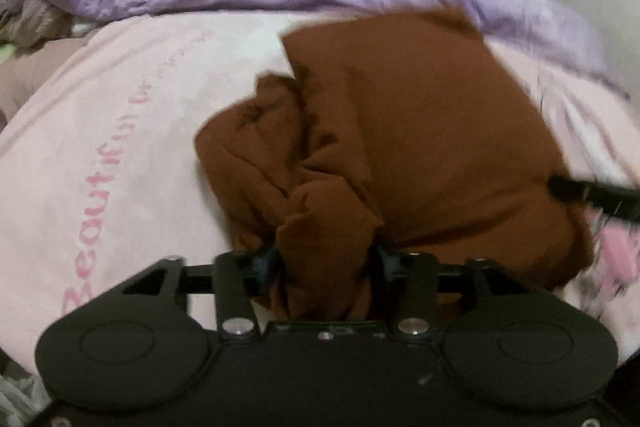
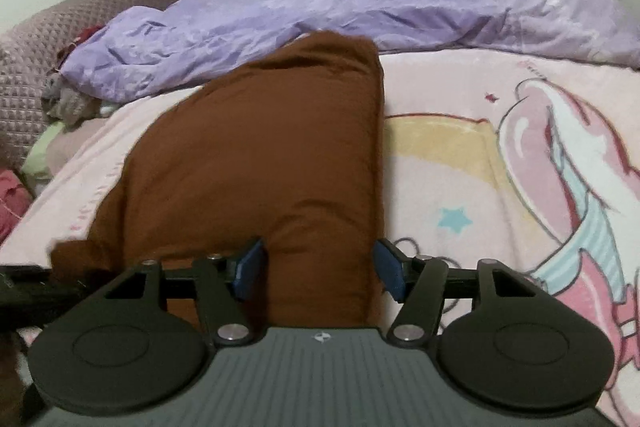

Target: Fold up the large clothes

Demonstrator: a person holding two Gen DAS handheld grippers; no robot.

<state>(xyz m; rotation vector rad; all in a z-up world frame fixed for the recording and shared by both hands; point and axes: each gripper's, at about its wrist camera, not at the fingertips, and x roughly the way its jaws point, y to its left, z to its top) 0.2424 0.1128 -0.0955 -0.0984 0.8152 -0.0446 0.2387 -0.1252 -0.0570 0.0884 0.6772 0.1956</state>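
While the brown garment lay partly folded on the bed, over the pink blanket, we noted both tools working its near edge. Far side of the bed: a rumpled purple quilt, well apart from the work.

Left tool: a bunched, twisted wad of the brown cloth sat between its blue pads. The view was blurred, and we could not tell whether the pads pressed on the cloth or merely flanked it. The garment's left side looked crumpled and gathered there, not flat.

Right tool: jaws stood wide, a thick folded lobe of the garment between them. The left pad seemed to touch the cloth; a sliver of gap showed at the right pad. We judged it released around the fabric, not clenched on it, though this was a close call.

Step in hand, as we judged it: mid-fold, with the right half already laid smooth and narrow, and the left corner yet to be drawn out and squared.

Next move, in our judgement: secure a firm pinch on the bunched left corner, pull it taut to clear the wrinkles, then carry both near corners over toward the far edge together. Risk: uneven tension would skew the fold or drag the blanket
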